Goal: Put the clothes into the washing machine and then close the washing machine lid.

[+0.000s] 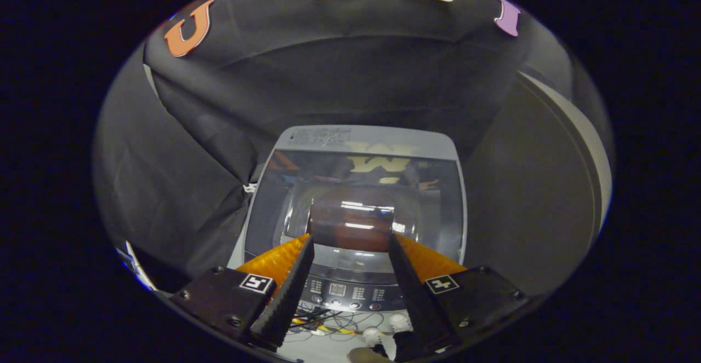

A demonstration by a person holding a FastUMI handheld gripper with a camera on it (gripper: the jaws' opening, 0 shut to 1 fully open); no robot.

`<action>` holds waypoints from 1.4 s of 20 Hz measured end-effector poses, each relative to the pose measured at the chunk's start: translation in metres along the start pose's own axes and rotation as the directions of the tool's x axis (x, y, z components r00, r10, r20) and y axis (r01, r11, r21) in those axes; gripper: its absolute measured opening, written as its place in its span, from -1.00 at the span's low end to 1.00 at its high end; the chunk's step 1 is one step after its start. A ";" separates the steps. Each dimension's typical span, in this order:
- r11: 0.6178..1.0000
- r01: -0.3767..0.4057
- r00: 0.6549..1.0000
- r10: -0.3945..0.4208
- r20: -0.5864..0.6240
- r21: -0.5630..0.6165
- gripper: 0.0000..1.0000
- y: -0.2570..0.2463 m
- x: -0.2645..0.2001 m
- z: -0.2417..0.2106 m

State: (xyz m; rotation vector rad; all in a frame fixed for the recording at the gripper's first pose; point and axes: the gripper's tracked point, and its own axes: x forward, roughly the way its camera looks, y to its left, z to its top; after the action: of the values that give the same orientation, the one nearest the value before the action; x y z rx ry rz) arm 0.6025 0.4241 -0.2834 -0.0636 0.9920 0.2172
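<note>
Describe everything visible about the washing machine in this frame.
The washing machine is a grey top-loader standing against the black cloth wall. Its lid, a dark glossy pane in a grey frame, lies shut and flat, throwing back reflections; the drum shows faintly through it. A control panel with small buttons runs along the near edge. The gripper hangs above that edge, fingers open, touching nothing.

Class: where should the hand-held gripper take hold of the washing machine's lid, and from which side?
Probably its front edge, approached from the control panel side: the lid lies flat, and that edge sits just ahead of the open hand-held gripper.
</note>
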 end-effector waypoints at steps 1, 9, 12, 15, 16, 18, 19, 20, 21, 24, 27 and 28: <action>1.000 -0.002 1.000 0.002 0.016 -0.005 0.73 -0.002 -0.007 0.007; 0.999 0.014 0.973 -0.007 0.231 -0.030 0.73 -0.029 -0.105 0.029; 0.998 0.045 0.934 -0.026 0.356 -0.045 0.73 -0.053 -0.174 0.034; 0.999 0.042 0.879 -0.027 0.477 -0.020 0.74 -0.083 -0.258 0.035; 0.999 0.047 0.856 -0.034 0.516 -0.012 0.73 -0.095 -0.284 0.035; 0.998 0.059 0.812 -0.052 0.582 0.007 0.73 -0.119 -0.334 0.029; 0.998 0.064 0.787 -0.062 0.613 0.019 0.73 -0.132 -0.359 0.024; 0.997 0.067 0.764 -0.072 0.641 0.031 0.74 -0.147 -0.385 0.022; 0.996 0.071 0.738 -0.086 0.669 0.050 0.76 -0.164 -0.412 0.018; 0.993 0.089 0.675 -0.121 0.728 0.083 1.00 -0.204 -0.466 0.000; 0.992 0.087 0.630 -0.128 0.766 0.095 1.00 -0.242 -0.526 -0.034; 0.991 0.087 0.614 -0.131 0.778 0.099 1.00 -0.251 -0.542 -0.042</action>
State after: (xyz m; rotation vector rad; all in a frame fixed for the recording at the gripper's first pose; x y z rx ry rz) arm 0.3347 0.0895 0.1351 0.0230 0.0944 0.0832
